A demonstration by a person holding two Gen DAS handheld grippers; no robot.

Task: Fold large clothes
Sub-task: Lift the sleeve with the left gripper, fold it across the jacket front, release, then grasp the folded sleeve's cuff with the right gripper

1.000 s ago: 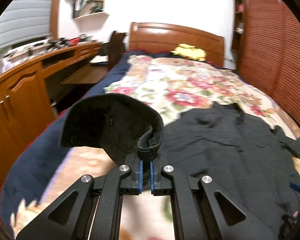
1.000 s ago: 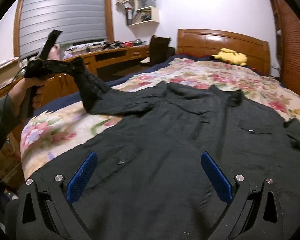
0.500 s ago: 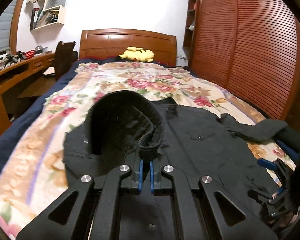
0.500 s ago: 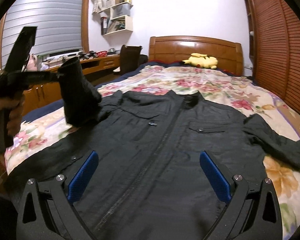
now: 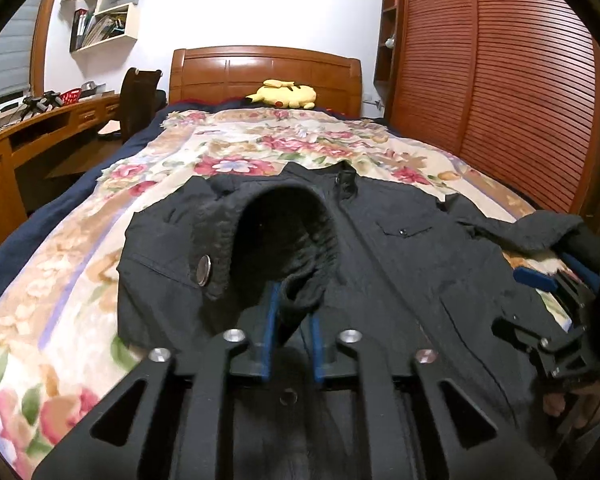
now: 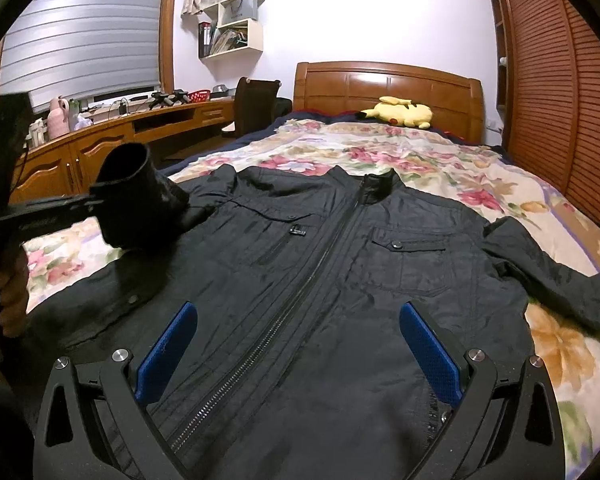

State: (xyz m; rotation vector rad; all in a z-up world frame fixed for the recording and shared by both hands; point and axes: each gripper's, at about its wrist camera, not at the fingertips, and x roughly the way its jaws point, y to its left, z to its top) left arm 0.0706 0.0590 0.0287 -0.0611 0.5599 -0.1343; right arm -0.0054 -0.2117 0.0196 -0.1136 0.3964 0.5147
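Note:
A black zip jacket [image 6: 340, 280] lies front up on the flowered bedspread [image 6: 440, 160], collar toward the headboard. My left gripper [image 5: 293, 322] is shut on the ribbed cuff [image 5: 300, 296] of the jacket's left sleeve and holds it folded in over the jacket's front [image 5: 400, 264]. The same cuff [image 6: 136, 196] hangs from the left gripper in the right wrist view. My right gripper [image 6: 298, 348] is open and empty, low over the jacket's hem. The other sleeve [image 6: 552, 276] lies spread out to the right.
A yellow plush toy [image 6: 400, 112] lies by the wooden headboard [image 6: 388, 84]. A wooden desk [image 6: 112, 140] with clutter and a chair [image 6: 256, 100] run along the left of the bed. Slatted wardrobe doors [image 5: 500, 80] stand on the right.
My left gripper has carried the sleeve cuff from the bed's left side in over the jacket's chest. My right gripper has stayed open over the hem and shifted slightly.

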